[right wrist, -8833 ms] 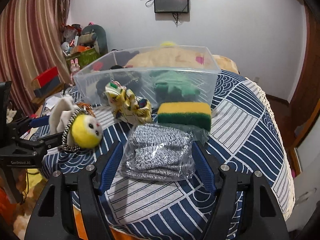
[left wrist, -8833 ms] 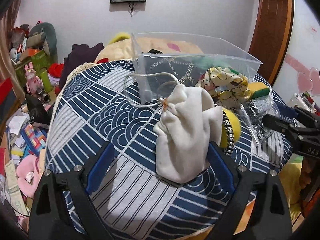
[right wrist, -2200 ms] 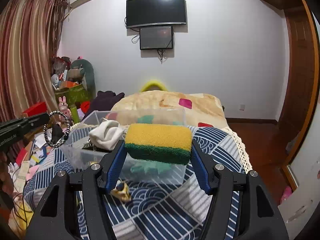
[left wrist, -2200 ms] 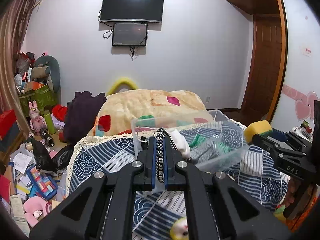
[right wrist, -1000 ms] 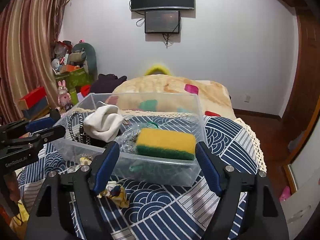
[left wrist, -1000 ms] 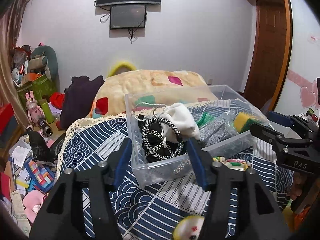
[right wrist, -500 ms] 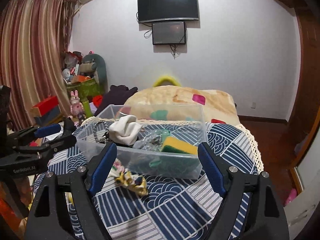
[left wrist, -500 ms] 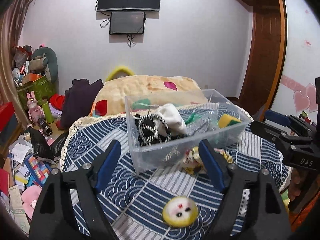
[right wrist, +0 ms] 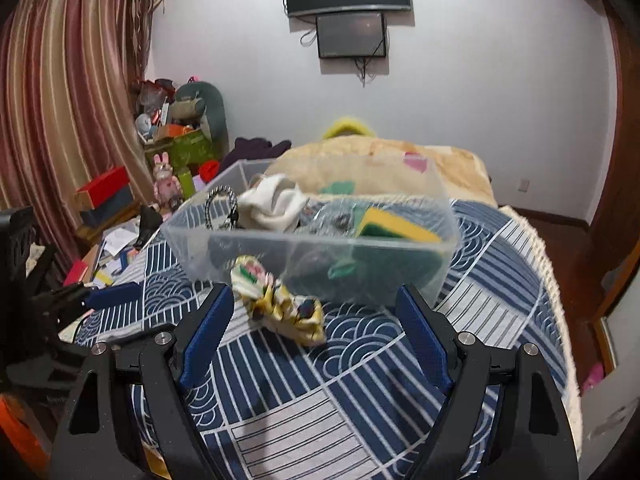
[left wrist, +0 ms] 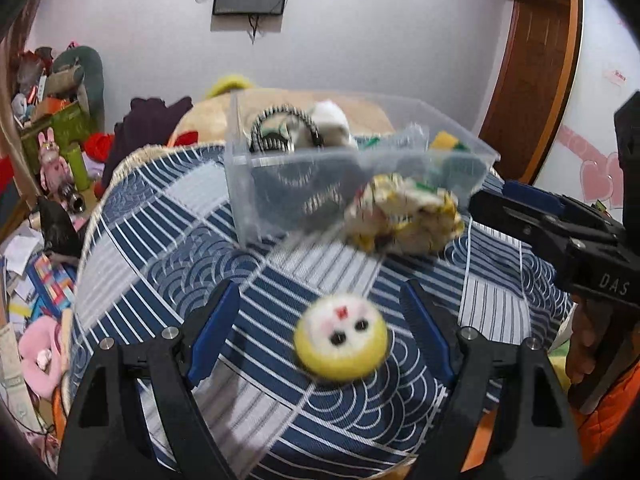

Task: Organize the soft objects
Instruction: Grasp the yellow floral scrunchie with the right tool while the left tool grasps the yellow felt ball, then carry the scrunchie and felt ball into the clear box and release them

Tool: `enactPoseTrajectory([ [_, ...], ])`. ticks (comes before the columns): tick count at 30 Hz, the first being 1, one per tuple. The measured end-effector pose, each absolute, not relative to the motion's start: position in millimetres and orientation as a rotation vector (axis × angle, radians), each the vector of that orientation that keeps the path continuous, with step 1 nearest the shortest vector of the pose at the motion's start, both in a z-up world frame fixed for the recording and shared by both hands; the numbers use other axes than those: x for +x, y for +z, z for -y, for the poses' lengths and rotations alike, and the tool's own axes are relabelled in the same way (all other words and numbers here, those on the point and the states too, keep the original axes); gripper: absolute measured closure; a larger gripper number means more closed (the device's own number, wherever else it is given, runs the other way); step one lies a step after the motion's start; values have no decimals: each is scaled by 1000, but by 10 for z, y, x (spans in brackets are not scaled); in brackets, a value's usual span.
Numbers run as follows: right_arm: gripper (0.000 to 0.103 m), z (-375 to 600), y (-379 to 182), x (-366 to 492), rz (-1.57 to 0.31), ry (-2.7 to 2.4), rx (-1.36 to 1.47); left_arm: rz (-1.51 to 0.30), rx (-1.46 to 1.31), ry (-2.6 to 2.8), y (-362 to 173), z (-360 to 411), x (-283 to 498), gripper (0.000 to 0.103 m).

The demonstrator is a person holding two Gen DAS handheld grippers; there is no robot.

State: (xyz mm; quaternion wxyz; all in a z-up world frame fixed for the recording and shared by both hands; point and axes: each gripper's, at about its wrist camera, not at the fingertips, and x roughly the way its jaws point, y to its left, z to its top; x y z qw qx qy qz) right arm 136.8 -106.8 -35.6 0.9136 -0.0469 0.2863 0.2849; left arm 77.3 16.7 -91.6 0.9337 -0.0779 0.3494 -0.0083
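Note:
A round yellow plush face [left wrist: 341, 339] lies on the blue patterned cloth, between the open jaws of my left gripper [left wrist: 320, 328]. A yellow floral scrunchie [left wrist: 404, 212] lies in front of the clear plastic bin [left wrist: 240, 200]; in the right wrist view the scrunchie [right wrist: 280, 304] lies between the open jaws of my right gripper [right wrist: 316, 332]. The bin [right wrist: 192, 244] holds a white pouch [right wrist: 272, 202], a black-and-white braided ring [right wrist: 218, 208], a yellow-green sponge [right wrist: 392, 232] and a shiny bagged scourer. Both grippers are empty.
The round table's blue-and-white cloth [right wrist: 500, 280] drops off at its edges. A bed with a beige blanket [right wrist: 400, 156] stands behind. Toys and boxes clutter the floor at the left [left wrist: 40, 240]. A wooden door [left wrist: 532, 60] is at the right.
Both grippers have dropped down and forward toward the table. The plush face now sits between the left jaws and the scrunchie between the right jaws. The bin's contents are unchanged.

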Motion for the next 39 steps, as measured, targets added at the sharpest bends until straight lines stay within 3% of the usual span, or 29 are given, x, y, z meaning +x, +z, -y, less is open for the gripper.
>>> enactPoseTrajectory([
  [6, 22, 951, -497, 1418, -645, 611, -87, -763, -189, -17, -1117, -128, 794, 22],
  [10, 28, 894, -585, 1464, -672, 604, -87, -757, -217, -44, -1161, -130, 752, 38],
  [14, 43, 856, -708, 1556, -731, 637, -67, -749, -217, -54, -1159, -110, 724, 57],
  [20, 84, 839, -805, 1527, -749, 635, -77, -737, -204, -45, -1106, -89, 717, 58],
  [21, 86, 851, -800, 1526, -752, 640, -73, -731, -206, -42, -1086, -99, 714, 58],
  [39, 91, 1065, -295, 1335, -566, 617, -61, -565, -169, 20, -479, -304, 796, 58],
])
